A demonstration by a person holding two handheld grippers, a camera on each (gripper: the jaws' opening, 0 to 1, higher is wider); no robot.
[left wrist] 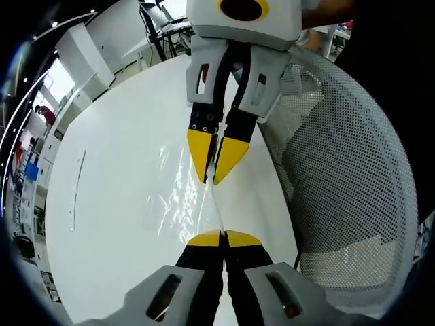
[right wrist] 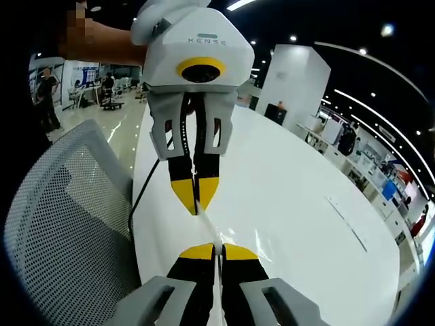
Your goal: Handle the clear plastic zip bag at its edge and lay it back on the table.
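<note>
In the left gripper view the left tool [left wrist: 222, 237] rises from the bottom centre of the frame with its yellow tips pressed together on the edge of the clear plastic zip bag [left wrist: 178, 187], and the right tool [left wrist: 216, 178] comes down from the top centre, its own yellow tips clenched on the same edge just above. The strip of bag edge between the two tools runs nearly straight up the frame, thin and taut, so the bag's gripped edge lies along the line joining the tools. The rest of the bag shows as glinting wrinkles left of centre, over the white table [left wrist: 115, 204]; whether that part rests on the surface or hangs just above it cannot be told. In the right gripper view the picture is mirrored: the right tool [right wrist: 212, 250] at bottom centre is closed on the bag [right wrist: 234, 239], the left tool [right wrist: 195, 202] hangs from the top centre, also closed on it, and the film glints to the right of the tips. A grey mesh chair [left wrist: 340, 183] stands beside the table edge. Both tools are equally close to the bag, each gripping it, so laying it down seems to call for lowering both together and letting go.
</note>
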